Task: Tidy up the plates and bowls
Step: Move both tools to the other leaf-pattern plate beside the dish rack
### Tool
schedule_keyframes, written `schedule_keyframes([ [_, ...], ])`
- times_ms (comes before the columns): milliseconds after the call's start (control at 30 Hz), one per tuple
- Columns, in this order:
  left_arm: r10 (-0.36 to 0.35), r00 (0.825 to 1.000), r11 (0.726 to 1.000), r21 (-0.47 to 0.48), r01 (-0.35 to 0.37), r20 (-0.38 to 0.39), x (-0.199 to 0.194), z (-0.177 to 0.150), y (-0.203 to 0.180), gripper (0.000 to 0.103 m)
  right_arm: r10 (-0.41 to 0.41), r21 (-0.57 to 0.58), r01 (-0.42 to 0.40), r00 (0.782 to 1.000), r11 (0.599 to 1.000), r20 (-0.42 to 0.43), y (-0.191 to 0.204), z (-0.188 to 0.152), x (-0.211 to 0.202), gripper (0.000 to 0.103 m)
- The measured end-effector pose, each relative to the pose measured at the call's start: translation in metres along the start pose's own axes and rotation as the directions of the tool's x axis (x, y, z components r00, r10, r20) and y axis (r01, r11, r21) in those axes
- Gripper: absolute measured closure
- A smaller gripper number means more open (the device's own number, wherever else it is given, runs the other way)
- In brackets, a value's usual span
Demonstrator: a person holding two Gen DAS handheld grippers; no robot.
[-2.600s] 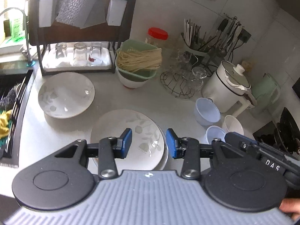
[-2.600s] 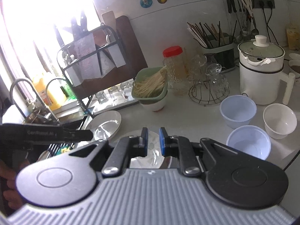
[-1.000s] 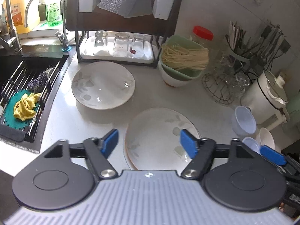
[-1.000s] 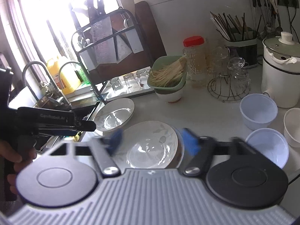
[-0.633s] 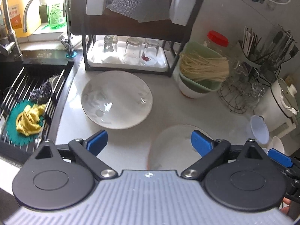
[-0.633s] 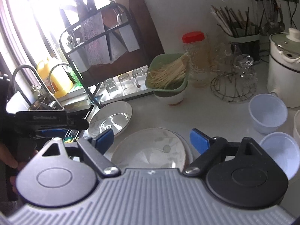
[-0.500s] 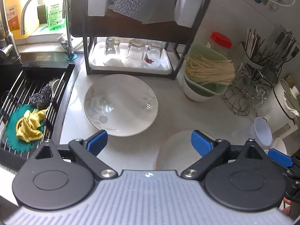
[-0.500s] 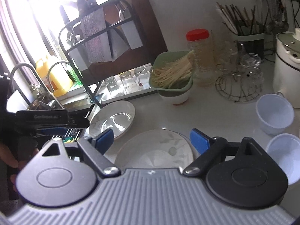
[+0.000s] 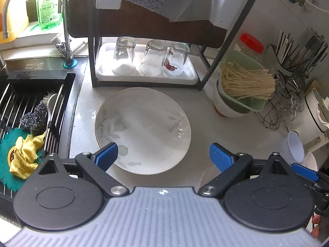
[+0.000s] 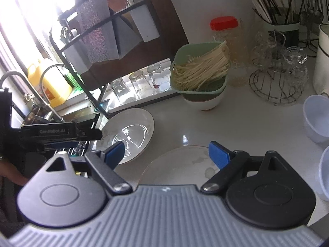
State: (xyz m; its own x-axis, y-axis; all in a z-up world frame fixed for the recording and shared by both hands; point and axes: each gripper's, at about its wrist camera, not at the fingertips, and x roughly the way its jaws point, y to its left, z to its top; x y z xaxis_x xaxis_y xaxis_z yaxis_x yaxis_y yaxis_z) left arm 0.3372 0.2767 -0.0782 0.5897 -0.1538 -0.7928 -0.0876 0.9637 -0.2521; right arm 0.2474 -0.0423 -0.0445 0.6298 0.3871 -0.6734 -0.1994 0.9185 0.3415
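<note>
A white deep plate with a grey leaf pattern (image 9: 141, 129) lies on the counter in front of the dish rack; it also shows in the right wrist view (image 10: 131, 132). My left gripper (image 9: 163, 157) is wide open just above its near edge, empty. A second stack of white plates (image 10: 181, 164) lies under my right gripper (image 10: 166, 152), which is wide open and empty. Pale blue bowls (image 10: 315, 117) stand at the right; one (image 9: 293, 146) shows in the left wrist view. The left gripper's body (image 10: 59, 132) shows at the left of the right wrist view.
A black rack (image 9: 144, 61) holds three upturned glasses. A green strainer of noodles (image 9: 244, 84) sits on a white bowl. The sink (image 9: 26, 123) with scourers and a yellow cloth lies left. A wire glass stand (image 10: 277, 78), a red-lidded jar (image 10: 226, 41) and a white pot (image 9: 316, 115) stand right.
Both grippers went from nearly shut to wide open. The left gripper moved left and forward from the plate stack to over the single deep plate. The right gripper moved closer over the stack.
</note>
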Motion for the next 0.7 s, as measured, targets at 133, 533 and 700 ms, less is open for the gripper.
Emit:
schedule_keyframes([
  [133, -0.015, 1.0, 1.0, 0.012, 0.015, -0.008, 0.013, 0.009, 0.013, 0.005, -0.023, 0.014, 0.023, 1.0, 1.0, -0.01, 0.006, 0.001, 0.014, 0.013],
  [533, -0.03, 0.999, 1.0, 0.01, 0.03, -0.029, 0.046, 0.026, 0.058, 0.006, -0.033, 0.021, 0.034, 0.997, 0.999, -0.063, 0.026, 0.007, 0.062, 0.016],
  [700, -0.051, 0.998, 0.999, 0.006, 0.052, -0.041, 0.058, 0.031, 0.074, 0.007, -0.029, 0.0, 0.029, 0.995, 1.0, -0.093, 0.039, 0.011, 0.085, 0.022],
])
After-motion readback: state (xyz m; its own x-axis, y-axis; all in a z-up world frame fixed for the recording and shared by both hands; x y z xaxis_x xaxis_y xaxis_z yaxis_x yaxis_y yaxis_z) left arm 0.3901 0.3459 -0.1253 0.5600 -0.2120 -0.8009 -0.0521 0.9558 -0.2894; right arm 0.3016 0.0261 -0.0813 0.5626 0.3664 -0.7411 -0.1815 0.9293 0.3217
